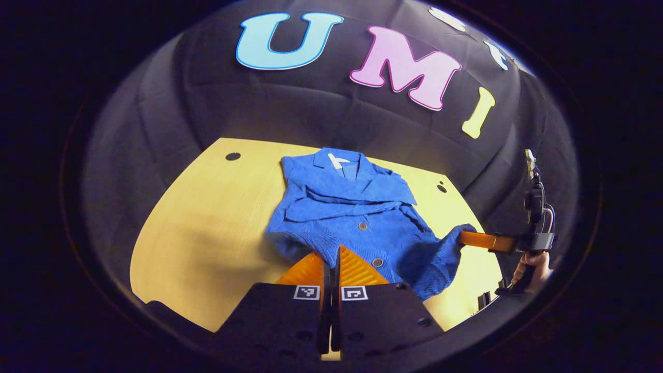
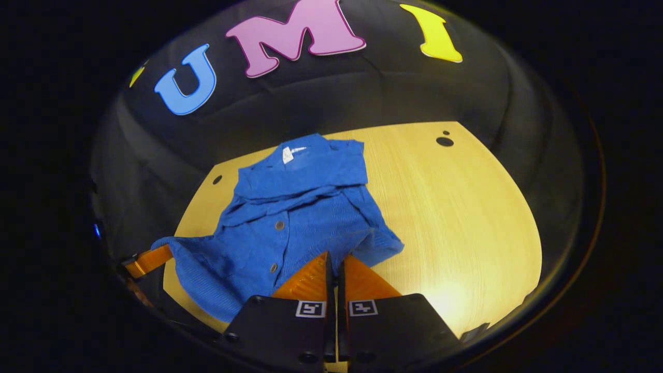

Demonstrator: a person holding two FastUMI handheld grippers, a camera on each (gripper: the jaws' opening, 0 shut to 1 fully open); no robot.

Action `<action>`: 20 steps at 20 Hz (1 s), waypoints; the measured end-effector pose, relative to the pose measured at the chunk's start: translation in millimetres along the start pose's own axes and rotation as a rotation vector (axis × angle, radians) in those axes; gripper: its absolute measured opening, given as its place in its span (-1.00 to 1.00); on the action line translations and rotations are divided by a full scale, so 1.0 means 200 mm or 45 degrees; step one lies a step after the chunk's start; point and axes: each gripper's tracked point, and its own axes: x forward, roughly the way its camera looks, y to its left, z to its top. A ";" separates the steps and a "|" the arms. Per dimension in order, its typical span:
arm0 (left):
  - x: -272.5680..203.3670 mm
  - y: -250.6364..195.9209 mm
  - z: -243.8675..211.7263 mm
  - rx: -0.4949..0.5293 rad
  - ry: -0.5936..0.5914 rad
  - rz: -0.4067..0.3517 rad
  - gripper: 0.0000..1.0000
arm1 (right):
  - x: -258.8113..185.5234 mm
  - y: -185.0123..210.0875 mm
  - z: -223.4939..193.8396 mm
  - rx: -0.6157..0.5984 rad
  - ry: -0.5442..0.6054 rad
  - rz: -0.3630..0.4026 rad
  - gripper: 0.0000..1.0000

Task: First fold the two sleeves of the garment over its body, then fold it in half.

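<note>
sleeves (image 1: 357, 204) already over the cardigan (image 2: 290, 228); left gripper (image 1: 334, 254) and right gripper (image 2: 334, 259) both pinching its hem (half-fold not yet done).

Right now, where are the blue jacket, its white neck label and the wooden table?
blue jacket (image 2: 290, 228): right gripper view, front by the buttons.
white neck label (image 1: 337, 160): left gripper view, inside the collar.
wooden table (image 2: 456, 217): right gripper view, bare top.

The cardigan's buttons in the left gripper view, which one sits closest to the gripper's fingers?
The lower button, just right of the left gripper near the hem of the blue cardigan; the other button lies higher, toward the collar.
</note>
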 end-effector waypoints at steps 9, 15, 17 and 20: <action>0.50 0.24 0.79 0.115 -0.242 0.102 -1.00 | 0.27 -0.03 0.92 -0.010 -0.306 0.032 -0.96; 1.10 0.40 1.15 0.081 -0.476 0.101 -1.00 | 0.80 -0.07 1.24 -0.160 -0.426 -0.044 -0.96; 1.29 0.49 1.16 0.044 -0.480 0.125 -1.00 | 1.02 -0.14 1.23 -0.154 -0.422 -0.100 -0.96; 1.52 0.55 1.00 0.027 -0.386 0.120 -0.46 | 1.21 -0.23 1.14 -0.208 -0.379 -0.168 -0.30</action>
